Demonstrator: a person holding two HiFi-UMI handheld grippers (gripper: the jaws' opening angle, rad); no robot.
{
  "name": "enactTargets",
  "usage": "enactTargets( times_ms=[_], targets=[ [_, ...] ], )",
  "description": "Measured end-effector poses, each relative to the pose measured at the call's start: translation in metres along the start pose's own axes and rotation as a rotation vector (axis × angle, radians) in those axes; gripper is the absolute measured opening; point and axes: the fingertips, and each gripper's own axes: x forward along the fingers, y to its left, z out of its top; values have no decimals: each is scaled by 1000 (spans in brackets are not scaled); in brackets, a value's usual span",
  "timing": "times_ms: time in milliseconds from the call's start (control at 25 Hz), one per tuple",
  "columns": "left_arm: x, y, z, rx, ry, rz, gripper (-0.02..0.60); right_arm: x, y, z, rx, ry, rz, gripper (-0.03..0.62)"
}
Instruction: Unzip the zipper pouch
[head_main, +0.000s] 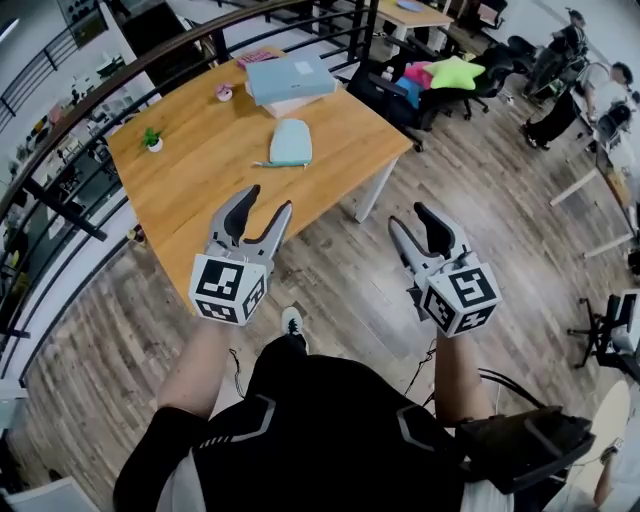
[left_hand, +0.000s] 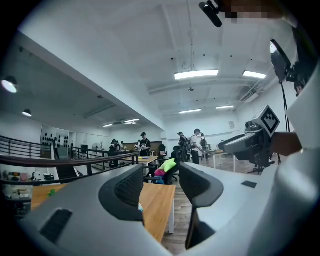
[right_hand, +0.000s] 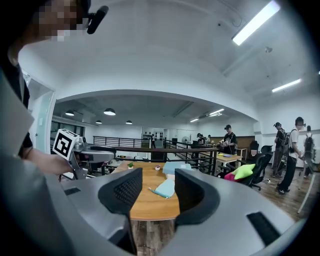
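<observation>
The left gripper (head_main: 268, 201) is hovering at the desk (head_main: 190, 175)'s near edge, the right gripper (head_main: 407, 215) over open floor (head_main: 345, 275), both empty, jaws apart, while the zipper pouch (head_main: 291, 141) is lying well ahead mid-desk.

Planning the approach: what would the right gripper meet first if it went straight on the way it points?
The right gripper, jaws apart and empty, seems to have a free way up to the wooden table. It would likely meet the table's near edge first, then the light blue pouch lying just beyond. Depth is unclear.
</observation>
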Motion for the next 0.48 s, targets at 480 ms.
enactTargets(
  times_ms=[480],
  targets=[
    [63, 126, -22, -76, 46, 43, 218, 150, -16, 13, -4, 78, 34, 207]
  ],
)
